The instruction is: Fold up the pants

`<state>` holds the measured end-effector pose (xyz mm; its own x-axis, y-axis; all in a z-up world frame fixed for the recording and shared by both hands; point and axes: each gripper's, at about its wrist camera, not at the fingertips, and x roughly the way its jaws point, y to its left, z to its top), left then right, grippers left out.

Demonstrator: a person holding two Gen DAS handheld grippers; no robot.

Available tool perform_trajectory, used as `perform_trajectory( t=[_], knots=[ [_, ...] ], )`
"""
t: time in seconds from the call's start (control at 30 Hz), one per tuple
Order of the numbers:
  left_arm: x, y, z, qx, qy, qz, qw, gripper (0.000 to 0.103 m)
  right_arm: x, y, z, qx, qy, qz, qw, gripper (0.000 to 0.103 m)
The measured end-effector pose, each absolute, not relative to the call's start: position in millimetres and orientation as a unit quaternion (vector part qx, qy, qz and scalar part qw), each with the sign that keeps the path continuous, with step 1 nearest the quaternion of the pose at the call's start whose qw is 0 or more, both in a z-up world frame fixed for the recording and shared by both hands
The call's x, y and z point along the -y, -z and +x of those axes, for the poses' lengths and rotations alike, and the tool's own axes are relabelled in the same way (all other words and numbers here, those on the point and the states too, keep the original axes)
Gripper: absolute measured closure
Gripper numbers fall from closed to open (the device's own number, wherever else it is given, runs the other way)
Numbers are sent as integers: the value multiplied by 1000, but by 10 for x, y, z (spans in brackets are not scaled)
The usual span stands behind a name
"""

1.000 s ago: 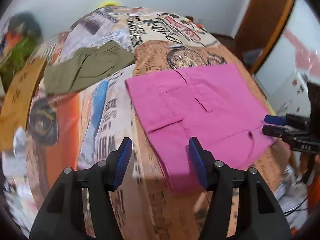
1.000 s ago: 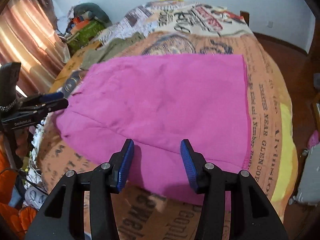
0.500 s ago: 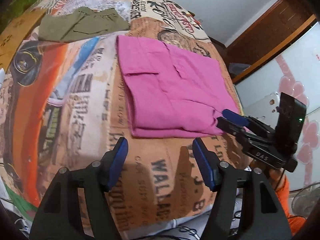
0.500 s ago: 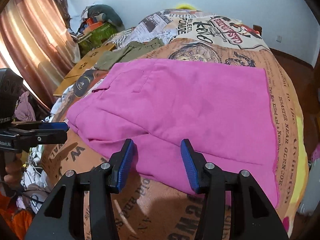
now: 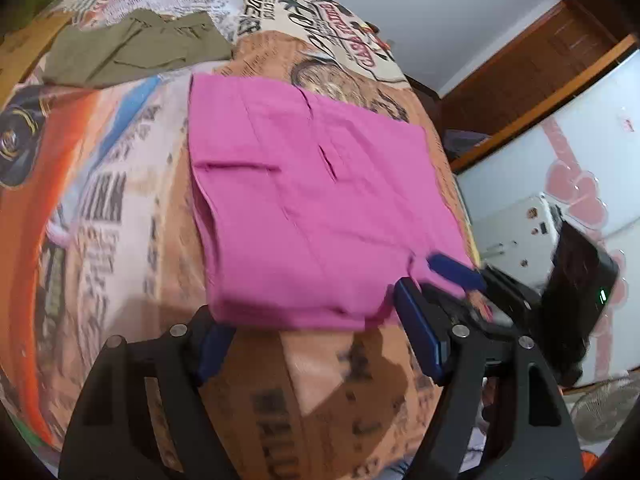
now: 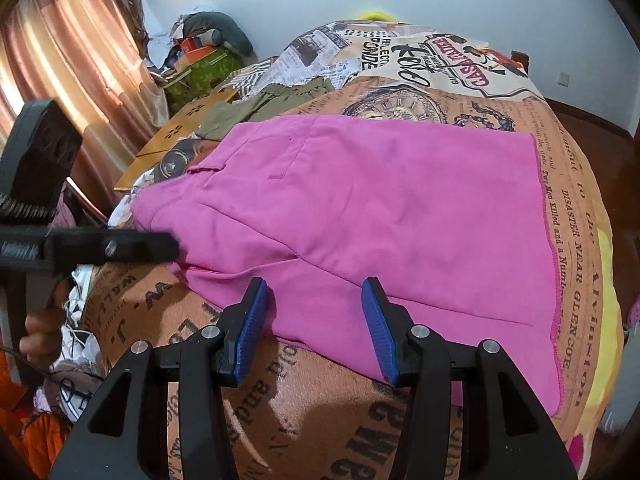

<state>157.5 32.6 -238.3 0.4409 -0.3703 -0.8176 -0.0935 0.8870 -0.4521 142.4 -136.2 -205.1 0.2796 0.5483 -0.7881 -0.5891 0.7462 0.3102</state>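
Observation:
Pink pants [image 5: 304,208] lie folded flat on the printed bedspread [image 5: 120,208]; they also show in the right wrist view [image 6: 380,208]. My left gripper [image 5: 312,340] is open at the pants' near edge, its left pad partly under the cloth edge. My right gripper [image 6: 314,320] is open, its tips over the pants' near edge. In the left wrist view the right gripper [image 5: 448,276] comes in from the right at the pants' near right corner. In the right wrist view the left gripper [image 6: 160,246] comes in from the left at the pants' corner.
Folded olive-green pants [image 5: 136,48] lie at the far left of the bed, also in the right wrist view [image 6: 264,102]. A wooden board [image 6: 176,140] sits beside the bed. Clutter [image 6: 200,56] is piled by the curtain. A white appliance [image 5: 516,236] stands right of the bed.
My left gripper has moved forward to the pants' near edge. My right gripper has moved slightly closer to the cloth. Both stay open.

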Motion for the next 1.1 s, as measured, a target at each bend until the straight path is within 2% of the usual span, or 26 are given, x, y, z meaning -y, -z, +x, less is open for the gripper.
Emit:
perform_trajectory(
  t=[0.07, 0.2, 0.33, 0.4, 0.67, 0.87, 0.97, 1.1],
  knots=[
    [-380, 2410, 1682, -523, 76, -227, 818, 29, 1367, 2053, 1419, -483, -358, -20, 799, 58],
    [-412, 2437, 1803, -526, 76, -214, 820, 59, 1376, 2055, 1418, -486, -358, -17, 797, 58],
    [-439, 2399, 1811, -515, 85, -203, 828, 76, 1370, 2011, 1468, -499, -352, -11, 792, 58],
    [-452, 2326, 1802, -502, 87, -191, 839, 81, 1374, 1967, 1507, -504, -350, -3, 790, 58],
    [-627, 1948, 1701, -444, 42, -114, 888, 83, 1206, 1716, 1709, -484, -342, 4, 806, 58],
    [-743, 1659, 1446, -393, -5, -19, 919, 83, 699, 1869, 1761, -505, -364, -28, 782, 58],
    [-753, 1574, 1398, -386, -2, -11, 923, 83, 402, 1995, 1649, -525, -405, -46, 748, 57],
    [-600, 1469, 1444, -373, 13, 8, 928, 84, 269, 2022, 1486, -513, -416, -71, 748, 55]
  ],
)
